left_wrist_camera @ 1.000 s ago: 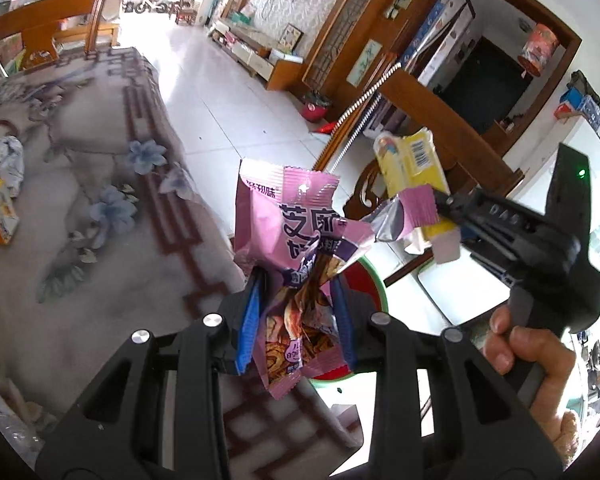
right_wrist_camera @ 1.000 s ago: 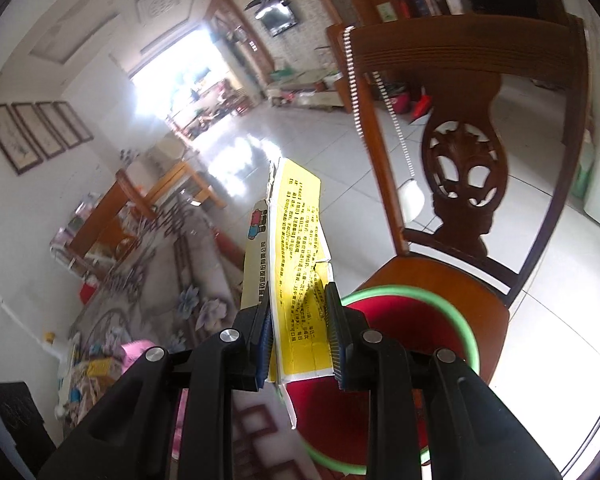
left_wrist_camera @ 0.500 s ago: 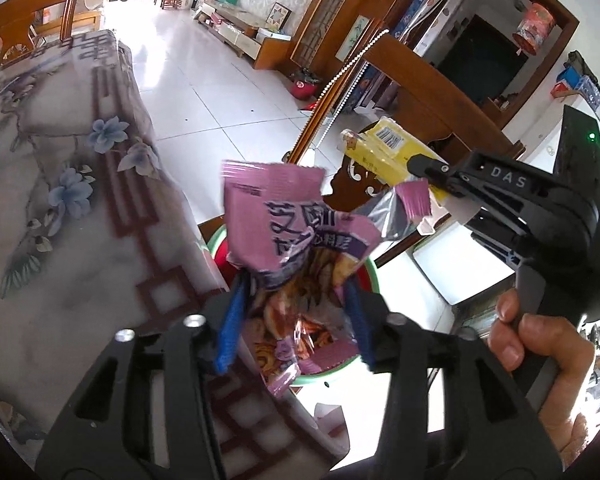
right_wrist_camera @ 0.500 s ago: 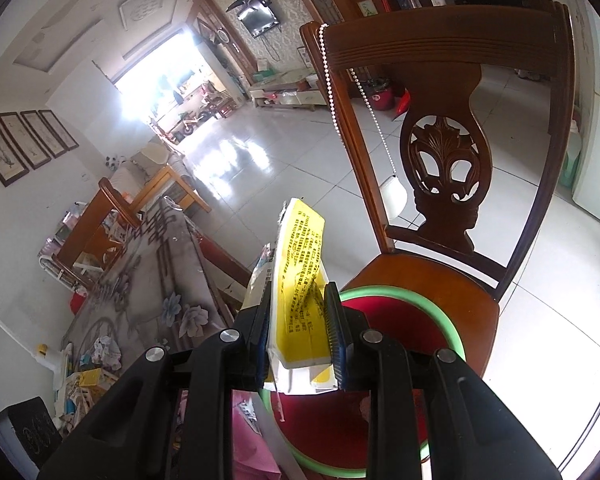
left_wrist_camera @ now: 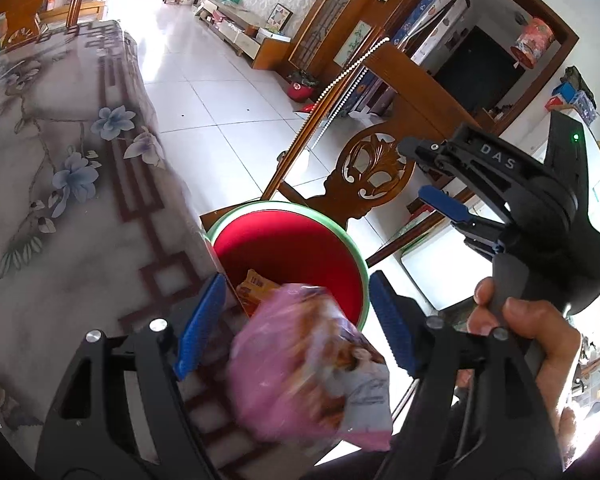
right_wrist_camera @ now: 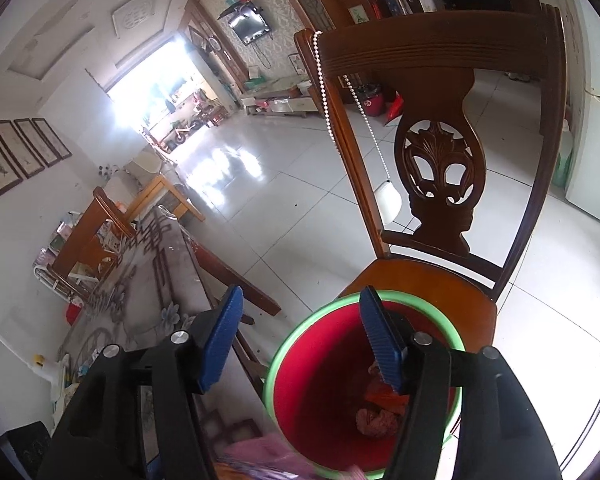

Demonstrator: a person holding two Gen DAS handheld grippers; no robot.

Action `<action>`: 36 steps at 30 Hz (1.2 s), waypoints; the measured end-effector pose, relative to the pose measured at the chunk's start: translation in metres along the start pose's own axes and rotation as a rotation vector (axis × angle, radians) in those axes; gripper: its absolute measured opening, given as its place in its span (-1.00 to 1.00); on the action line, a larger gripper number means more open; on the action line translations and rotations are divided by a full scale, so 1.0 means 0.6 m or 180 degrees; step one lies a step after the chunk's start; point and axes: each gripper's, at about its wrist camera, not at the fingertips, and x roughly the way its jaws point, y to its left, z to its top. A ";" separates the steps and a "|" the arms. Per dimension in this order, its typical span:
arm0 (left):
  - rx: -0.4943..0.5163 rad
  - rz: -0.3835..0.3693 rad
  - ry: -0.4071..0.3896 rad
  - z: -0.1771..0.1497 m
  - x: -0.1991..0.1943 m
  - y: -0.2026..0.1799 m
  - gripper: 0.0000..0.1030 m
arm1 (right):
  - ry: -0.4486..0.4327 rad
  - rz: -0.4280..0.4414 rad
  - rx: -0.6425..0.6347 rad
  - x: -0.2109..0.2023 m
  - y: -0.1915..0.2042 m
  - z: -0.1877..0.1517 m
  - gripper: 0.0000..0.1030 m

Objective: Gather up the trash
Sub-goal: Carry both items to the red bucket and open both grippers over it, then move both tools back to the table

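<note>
- Bench (left_wrist_camera: 60, 200) on the left, its edge beside the red bucket (left_wrist_camera: 284, 240).
- Left gripper (left_wrist_camera: 296, 320): jaws have just opened wide; the blurred pink wrapper (left_wrist_camera: 308, 364) is loose between them, over the bucket.
- Right gripper (right_wrist_camera: 300, 340): jaws have just opened, empty, above the bucket on the chair (right_wrist_camera: 432, 280).

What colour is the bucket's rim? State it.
Green, around a red inside; the bucket rim shows best in the right wrist view.

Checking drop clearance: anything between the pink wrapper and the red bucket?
Nothing visible. The pink wrapper is loose between the open jaws of the left gripper, which have just been opening, just above the near rim of the red bucket, whose mouth is open.
</note>
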 end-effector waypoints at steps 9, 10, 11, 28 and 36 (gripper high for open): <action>-0.0015 -0.0051 -0.0060 0.011 -0.008 0.002 0.49 | -0.0031 0.0024 -0.0060 0.006 0.020 -0.001 0.23; -0.0006 -0.0037 -0.0073 0.010 -0.011 0.003 0.49 | -0.0021 0.0030 -0.0052 0.008 0.019 -0.001 0.23; -0.0009 -0.0027 -0.0087 0.009 -0.016 0.005 0.49 | -0.0002 0.0044 -0.0035 0.011 0.019 -0.001 0.23; -0.0302 0.0753 -0.0822 -0.010 -0.252 0.160 0.59 | 0.0237 0.0149 -0.0426 0.043 0.111 -0.035 0.24; -0.1520 0.1709 -0.1116 -0.083 -0.434 0.398 0.60 | 0.0431 0.0272 -0.0794 0.069 0.214 -0.085 0.33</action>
